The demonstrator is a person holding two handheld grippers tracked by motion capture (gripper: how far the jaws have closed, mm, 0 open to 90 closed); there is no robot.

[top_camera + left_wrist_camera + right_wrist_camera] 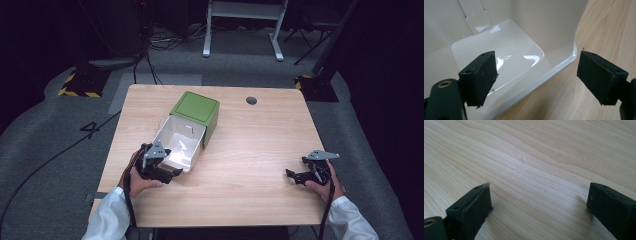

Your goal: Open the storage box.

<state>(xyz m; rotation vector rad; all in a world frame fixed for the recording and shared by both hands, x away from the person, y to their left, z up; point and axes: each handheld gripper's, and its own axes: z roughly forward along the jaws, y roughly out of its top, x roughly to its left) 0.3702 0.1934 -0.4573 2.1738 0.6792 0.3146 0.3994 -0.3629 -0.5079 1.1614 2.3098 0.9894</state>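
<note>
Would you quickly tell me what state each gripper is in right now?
Left gripper: open, jaws astride the white tray's rim, not pressing it.
Right gripper: open, holding nothing, over the table.

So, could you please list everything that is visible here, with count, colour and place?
box: one, green outside, far-left middle of the table, lying open toward the person
tray: one, glossy white, sticking out of the box toward the left gripper
table: one, light wood, centre
cable hole: one, grey, far side of the tabletop
desk frame: one, white, on the floor behind
left gripper: one, black, jaws open astride the tray's rim
right gripper: one, black, jaws open over bare wood, near right
sleeves: two, white, bottom edge
</note>
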